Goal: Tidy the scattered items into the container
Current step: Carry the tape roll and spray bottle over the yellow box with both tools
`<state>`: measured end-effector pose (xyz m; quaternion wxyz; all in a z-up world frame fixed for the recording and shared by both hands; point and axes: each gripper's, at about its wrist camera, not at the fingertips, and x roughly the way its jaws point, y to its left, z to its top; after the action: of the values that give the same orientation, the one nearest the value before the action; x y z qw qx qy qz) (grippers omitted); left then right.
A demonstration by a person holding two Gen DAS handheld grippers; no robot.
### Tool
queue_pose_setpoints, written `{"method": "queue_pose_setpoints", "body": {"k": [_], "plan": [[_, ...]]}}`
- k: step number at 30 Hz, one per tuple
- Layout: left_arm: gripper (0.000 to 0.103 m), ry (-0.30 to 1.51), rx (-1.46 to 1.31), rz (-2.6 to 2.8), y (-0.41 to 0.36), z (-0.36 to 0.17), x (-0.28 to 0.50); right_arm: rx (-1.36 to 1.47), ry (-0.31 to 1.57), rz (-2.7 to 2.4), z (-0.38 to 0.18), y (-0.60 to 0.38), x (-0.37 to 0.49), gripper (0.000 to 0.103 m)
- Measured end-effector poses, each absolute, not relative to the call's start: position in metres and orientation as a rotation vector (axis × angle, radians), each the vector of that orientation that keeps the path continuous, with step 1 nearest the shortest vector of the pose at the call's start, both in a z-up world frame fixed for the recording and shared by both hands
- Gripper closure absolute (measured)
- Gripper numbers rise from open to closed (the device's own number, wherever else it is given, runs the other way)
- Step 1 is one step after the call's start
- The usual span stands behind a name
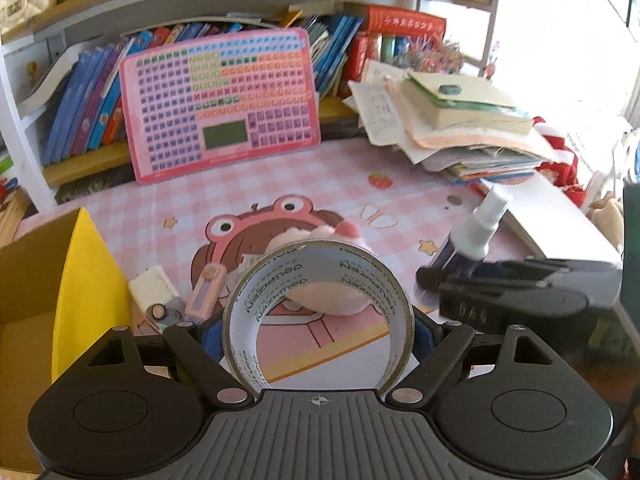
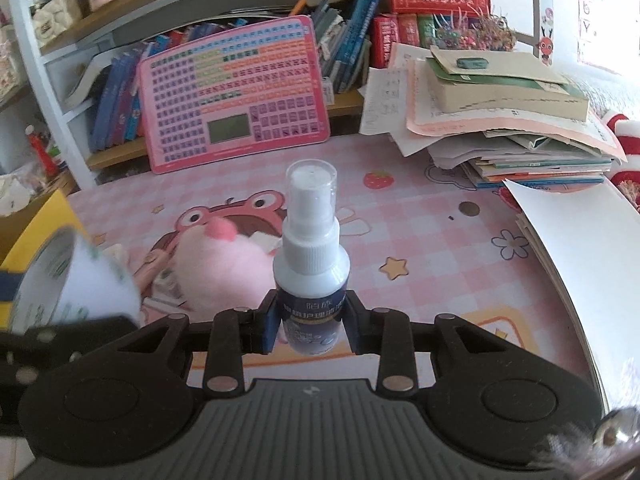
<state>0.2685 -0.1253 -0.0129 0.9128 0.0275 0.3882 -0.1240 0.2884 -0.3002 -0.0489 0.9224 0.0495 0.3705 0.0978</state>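
Note:
My left gripper (image 1: 318, 332) is shut on a wide roll of clear packing tape (image 1: 256, 300), held upright off the pink desk mat (image 1: 416, 196). The same tape roll (image 2: 72, 276) shows blurred at the left of the right wrist view. My right gripper (image 2: 312, 330) is shut on a small spray bottle (image 2: 310, 256) with a white cap and dark label, standing upright between the blue pads (image 2: 269, 330). The spray bottle (image 1: 476, 228) and right gripper (image 1: 424, 280) appear at the right of the left wrist view. A yellow cardboard box (image 1: 76, 280) stands open at the left.
A pink plush toy (image 2: 224, 268), a pink utility knife (image 1: 204, 296), a white eraser-like block (image 1: 154, 286) and a small toy car (image 1: 162, 314) lie on the mat. A pink keyboard board (image 1: 222, 102) leans on the bookshelf. Stacked books and papers (image 2: 504, 120) fill the right.

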Motion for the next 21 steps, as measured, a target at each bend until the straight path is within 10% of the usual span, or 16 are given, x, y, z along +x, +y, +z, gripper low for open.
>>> {"method": "queue_pose_setpoints", "body": {"k": [21], "plan": [[0.017,0.414,0.054,-0.345,0.023,0.086,0.175,-0.003,0.523,0.111,0.029,-0.183,0.203,0.072]]}}
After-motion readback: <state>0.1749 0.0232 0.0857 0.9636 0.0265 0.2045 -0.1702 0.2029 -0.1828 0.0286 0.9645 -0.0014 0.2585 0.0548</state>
